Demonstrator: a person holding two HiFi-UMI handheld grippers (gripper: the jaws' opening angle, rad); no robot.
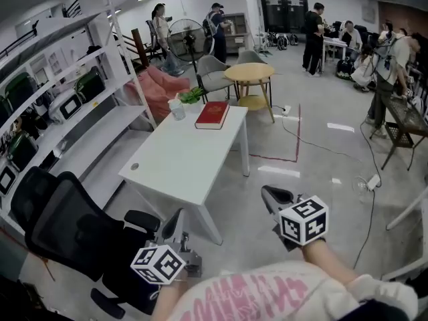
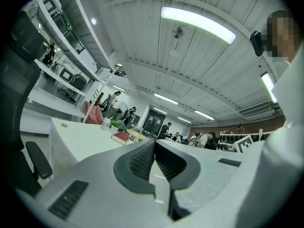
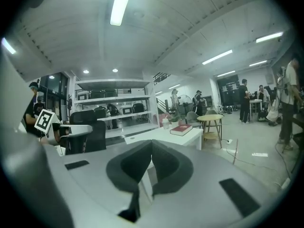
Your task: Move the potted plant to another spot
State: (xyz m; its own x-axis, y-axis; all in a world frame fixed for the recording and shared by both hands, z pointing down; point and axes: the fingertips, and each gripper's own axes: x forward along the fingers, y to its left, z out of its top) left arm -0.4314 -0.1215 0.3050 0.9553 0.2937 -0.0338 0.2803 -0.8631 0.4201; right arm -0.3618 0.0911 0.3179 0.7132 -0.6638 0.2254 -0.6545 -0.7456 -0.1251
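1. The potted plant (image 1: 192, 95) stands at the far end of the white worktop (image 1: 175, 169), near its left far corner. From here only its green leaves show, and its pot is too small to make out.
2. It lies ahead of you and well apart from both tongs. The whole length of the worktop runs away from you between them and the plant.
3. Your left tongs (image 1: 175, 225) are clenched with nothing between them. They sit just off the worktop's near end, roughly in line with its long axis.
4. Your right tongs (image 1: 276, 196) are also clenched and empty. They hang over bare floor, off the worktop's right side.
5. Neither hand looks clearly nearer. Judging by the layout, the left has the straighter line down the worktop, while the right would come in from the side, past the red book (image 1: 212, 114).
6. A translucent cup (image 1: 177, 108) stands just beside the plant on its left, and I cannot tell what is in it. The book lies just to the plant's right.
7. You will likely need to loosen the tongs before you reach in, and keep clear of the cup.
8. The black office chair (image 1: 67, 229) crowds the near left corner.
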